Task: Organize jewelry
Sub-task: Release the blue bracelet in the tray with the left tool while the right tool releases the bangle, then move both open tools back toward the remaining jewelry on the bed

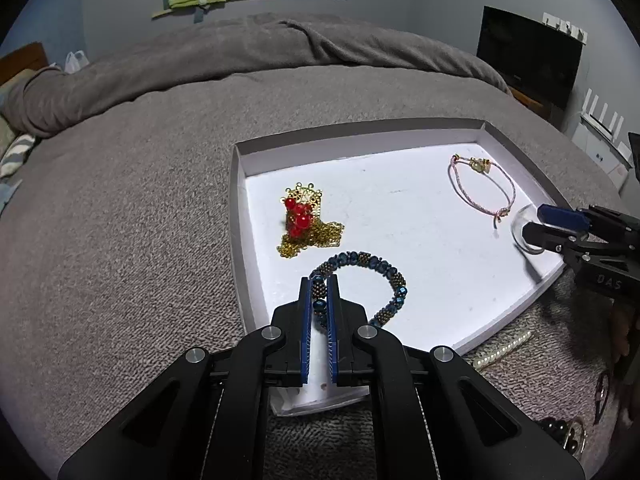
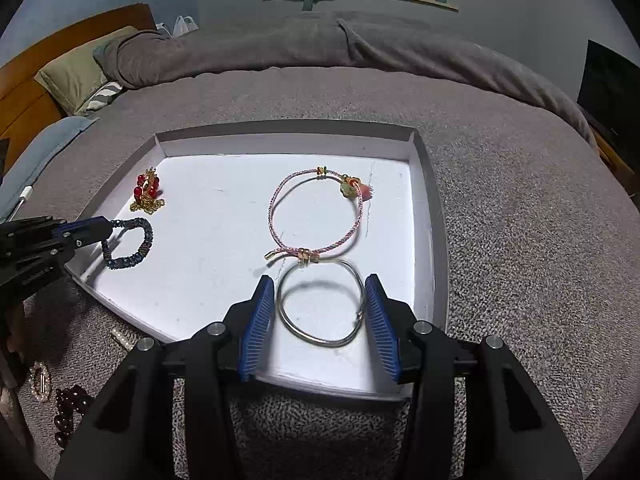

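Note:
A white tray lies on the grey bed. My left gripper is shut on a blue beaded bracelet at the tray's near left edge. My right gripper is open, its blue pads either side of a thin silver bangle that lies on the tray. A pink cord bracelet lies just beyond the bangle. A gold chain with red beads lies at the tray's left.
On the blanket beside the tray lie a pearl strip, a pearl ring brooch, dark wooden beads and hoop pieces. Pillows and a headboard stand at the far left, a screen at the right.

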Tool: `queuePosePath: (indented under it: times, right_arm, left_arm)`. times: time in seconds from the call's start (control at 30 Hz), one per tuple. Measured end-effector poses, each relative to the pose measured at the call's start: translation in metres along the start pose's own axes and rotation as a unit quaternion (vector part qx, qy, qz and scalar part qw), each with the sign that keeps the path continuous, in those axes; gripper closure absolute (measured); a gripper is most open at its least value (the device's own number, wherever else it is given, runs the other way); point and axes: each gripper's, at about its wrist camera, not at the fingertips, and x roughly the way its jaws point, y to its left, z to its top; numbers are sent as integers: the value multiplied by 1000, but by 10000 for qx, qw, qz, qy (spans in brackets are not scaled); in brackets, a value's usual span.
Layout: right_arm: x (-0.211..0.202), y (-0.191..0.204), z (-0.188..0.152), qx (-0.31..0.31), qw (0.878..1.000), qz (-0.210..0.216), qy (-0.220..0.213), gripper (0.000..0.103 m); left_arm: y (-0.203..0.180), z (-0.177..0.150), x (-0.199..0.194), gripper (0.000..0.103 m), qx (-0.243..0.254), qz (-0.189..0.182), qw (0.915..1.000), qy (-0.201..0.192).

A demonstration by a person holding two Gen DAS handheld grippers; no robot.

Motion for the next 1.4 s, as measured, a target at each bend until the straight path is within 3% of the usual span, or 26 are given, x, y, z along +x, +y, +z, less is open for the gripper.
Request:
queuePosePath:
  times: [0.27,0.33,0.4,0.43,0.63,0.9,1.07,1.4]
  right_arm:
    - [-2,0,1,4,10000,7,-34,55]
    - [-4,0,1,8,10000,16,-83,55]
    - [-7,0,1,14,9999,55,-150,50]
    - [-10,0,2,28,9998,62,-212,45]
    - [-28,-4,6,200,9981,90,-573,44]
    - [-53,-12,0,523,9949,84,-854,21]
    - [-77,-18,-12,822,9900,-89,-1142,5]
    - [-106,-10,-41,912,9825,-668,-1478,5]
  left_arm:
    - [-1,0,1,93,7,27,10000,-18]
    - [-1,0,-1,85,-11,49,9999,-99]
    - [-2,1,-4,69,-21,77,9998,-167]
    - [-3,1,-6,69,-24,39,9998,-204]
    - [-7,3,-13,66,-22,41,9996,-286]
    - [-19,7,-28,49,77,-36,9987,-493]
    - [-23,6,-44,33,100,52,9977,-663]
    - [-20,-3,-87,24,-12,94,9951,-983]
